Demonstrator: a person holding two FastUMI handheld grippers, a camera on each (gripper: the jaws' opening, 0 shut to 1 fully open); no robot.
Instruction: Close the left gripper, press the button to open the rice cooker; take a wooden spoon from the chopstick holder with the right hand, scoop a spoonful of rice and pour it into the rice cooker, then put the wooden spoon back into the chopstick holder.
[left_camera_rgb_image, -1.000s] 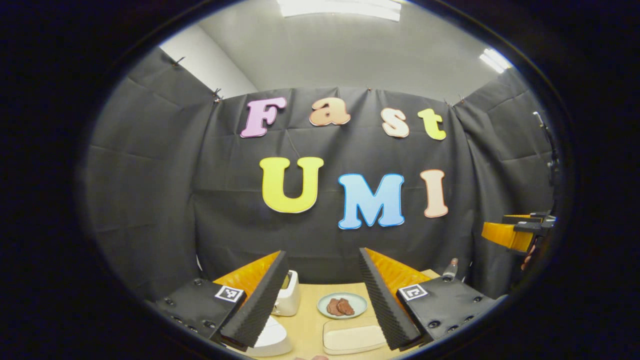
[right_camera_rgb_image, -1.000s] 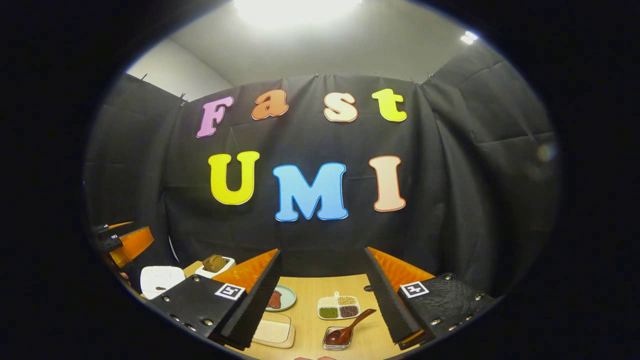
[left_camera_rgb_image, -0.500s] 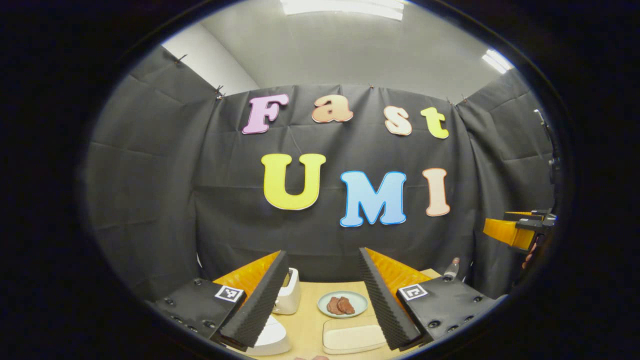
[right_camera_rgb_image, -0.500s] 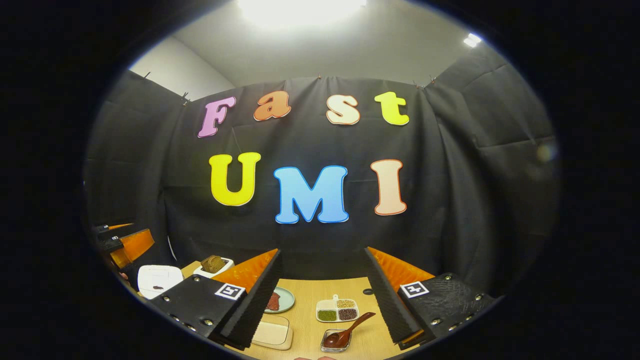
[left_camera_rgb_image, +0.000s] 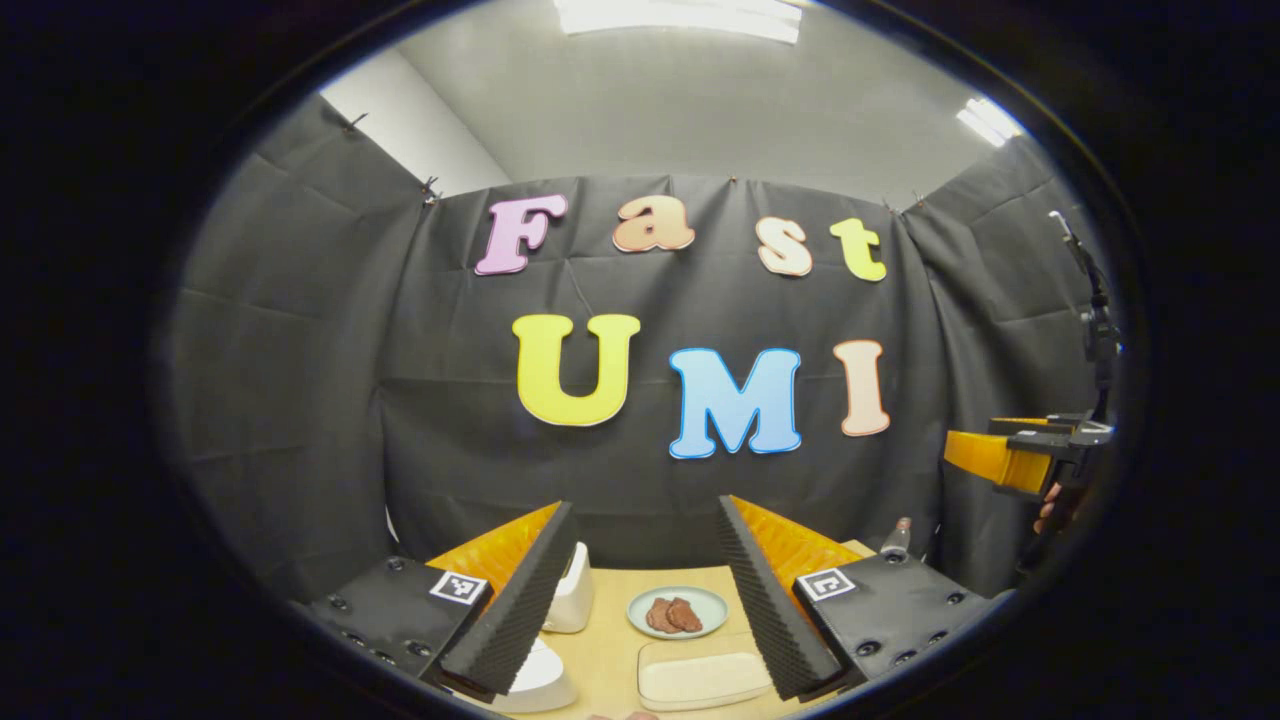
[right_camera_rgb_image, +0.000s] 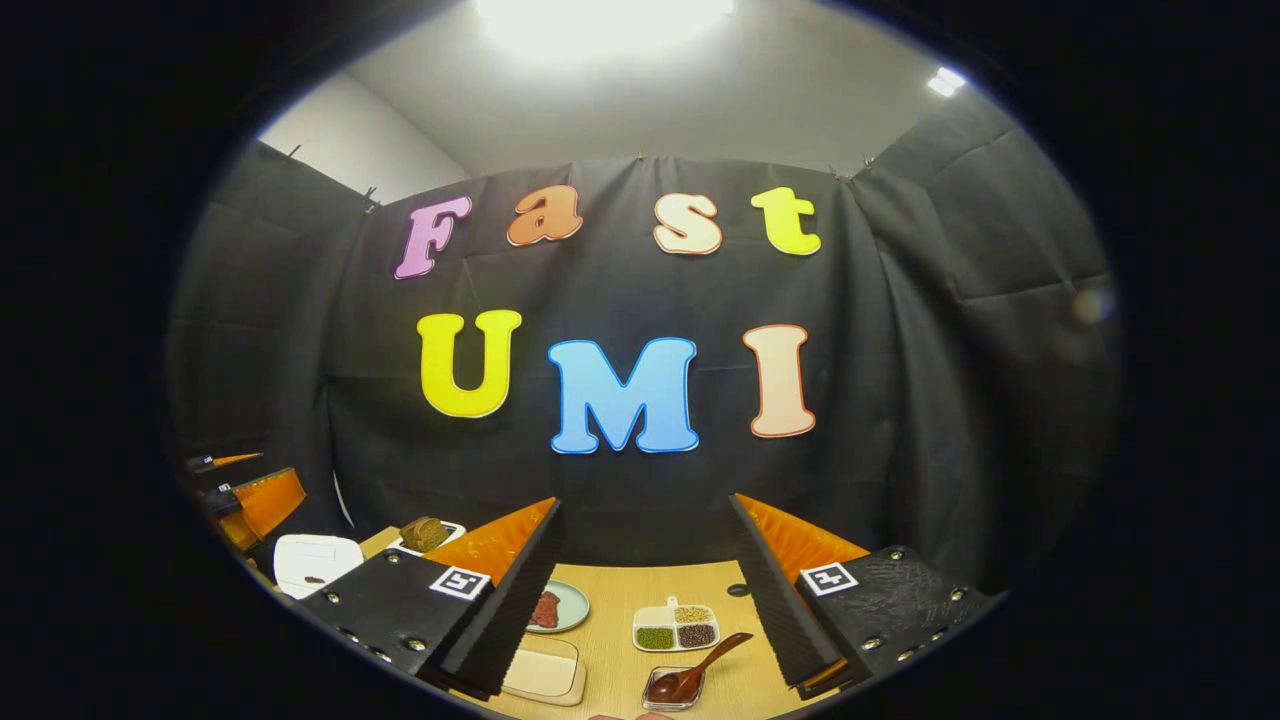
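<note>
The white, rounded rice cooker (left_camera_rgb_image: 535, 680) sits low at the left of the pale wooden surface (left_camera_rgb_image: 610, 640), half behind the left tool (left_camera_rgb_image: 640, 590), whose jaws stand wide and empty, so the closing that precedes the button press is apparently not yet done. Further right, the right tool (right_camera_rgb_image: 645, 590) also gapes wide above the dark wooden spoon (right_camera_rgb_image: 700, 670) resting in its small clear chopstick holder (right_camera_rgb_image: 672, 688), likely poised to reach down.

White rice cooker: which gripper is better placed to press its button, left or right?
Left, probably. In the left gripper view the white rounded rice cooker sits just under the open left gripper; in the right gripper view it lies far left of the right gripper.
</note>
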